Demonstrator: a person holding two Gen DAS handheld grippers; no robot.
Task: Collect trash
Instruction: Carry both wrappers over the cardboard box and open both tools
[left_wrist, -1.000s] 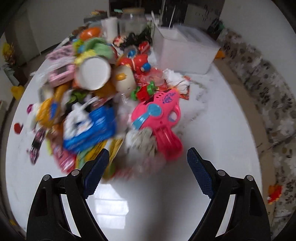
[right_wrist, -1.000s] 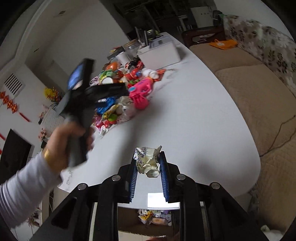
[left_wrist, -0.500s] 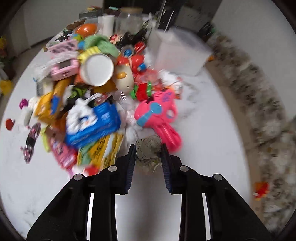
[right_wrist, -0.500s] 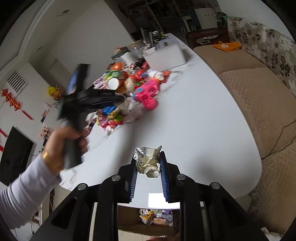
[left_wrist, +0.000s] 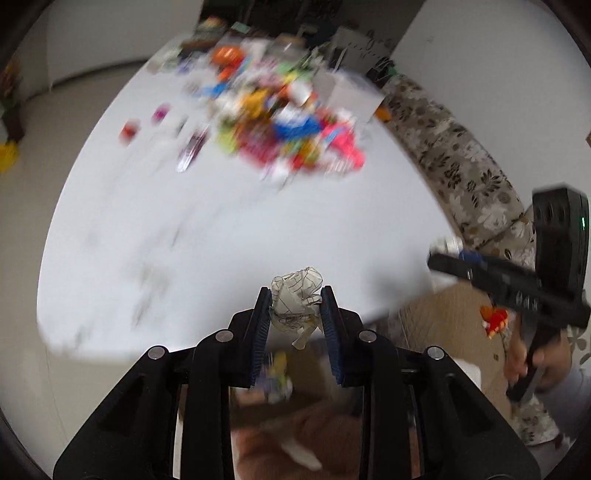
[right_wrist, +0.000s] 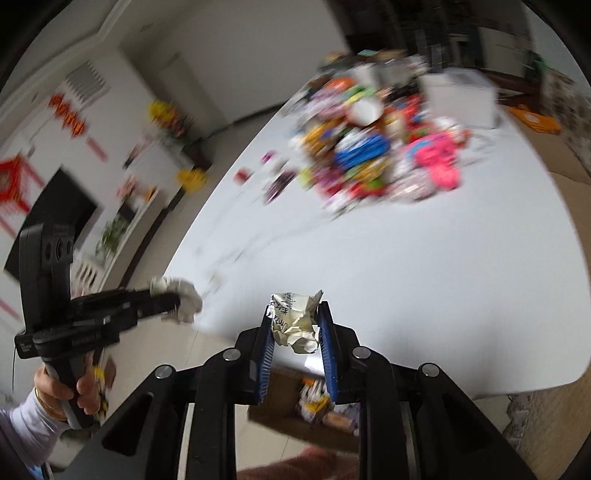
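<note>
At the bottom centre of the left wrist view, the left gripper (left_wrist: 295, 308) now pinches a crumpled, line-printed paper wad (left_wrist: 296, 304) between its blue fingers (left_wrist: 260, 325); a second ago those fingers were spread wide over the toy pile, and half a second ago they were just closing on the wad at the pile's near edge. The wad has since been lifted clear and carried back, so that it now hangs at the near rim of the white worktop (left_wrist: 229, 229), with an open cardboard box (left_wrist: 443, 325) showing below and to the lower right of the frame. That suggests the pick is done and the drop is next. The wad sits squarely between the pads, bulging above their tips, a loose tail hanging beneath. In the right wrist view, the right gripper (right_wrist: 295, 325) stays clamped on its own yellowish paper ball (right_wrist: 295, 323), low in the frame, with the box's contents (right_wrist: 317, 402) blurred directly beneath. Farther off, in the upper middle of both views, the colourful clutter pile (left_wrist: 280, 129) is motion-smeared, and the white bin (right_wrist: 461, 96) stands behind it.
</note>
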